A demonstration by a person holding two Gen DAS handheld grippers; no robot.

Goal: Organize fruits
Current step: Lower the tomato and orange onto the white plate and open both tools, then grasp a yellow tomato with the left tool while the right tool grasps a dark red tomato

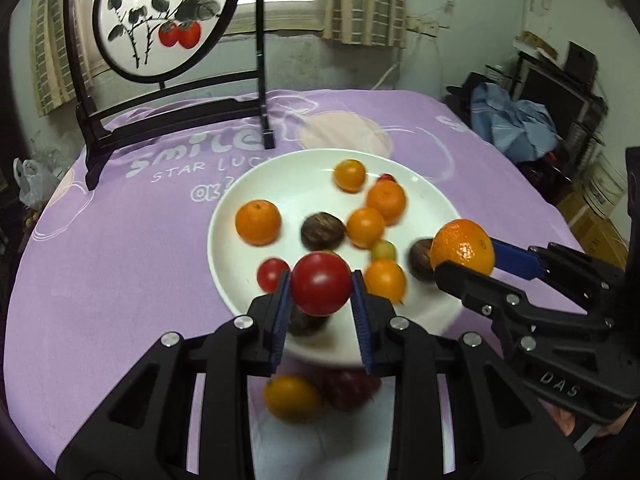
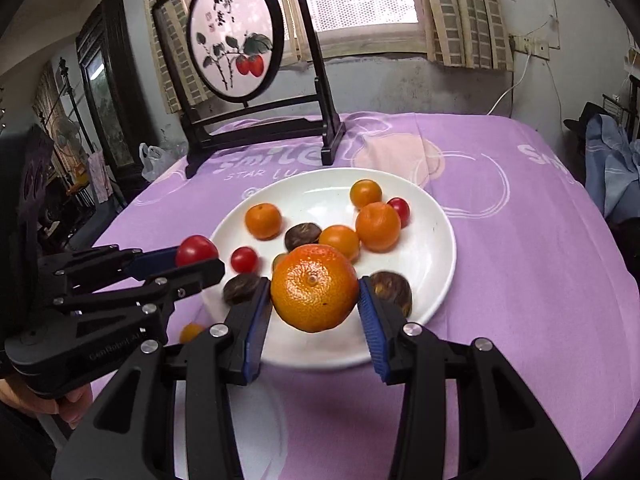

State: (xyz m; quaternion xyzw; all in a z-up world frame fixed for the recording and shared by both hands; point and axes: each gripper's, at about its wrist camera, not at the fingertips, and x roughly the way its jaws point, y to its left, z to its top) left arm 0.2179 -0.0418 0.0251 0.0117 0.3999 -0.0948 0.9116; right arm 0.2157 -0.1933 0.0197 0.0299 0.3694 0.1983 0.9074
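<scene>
My left gripper is shut on a red tomato, lifted above the near rim of a white plate. My right gripper is shut on a large orange mandarin, also above the plate. In the left wrist view the right gripper shows at the right with the mandarin. In the right wrist view the left gripper shows at the left with the tomato. Several small oranges, dark brown fruits and cherry tomatoes lie on the plate.
The table wears a purple cloth. A black stand with a round painted screen rises at the back left. An orange fruit and a dark red fruit lie on the cloth near the plate's front edge. Blue clothing hangs at the right.
</scene>
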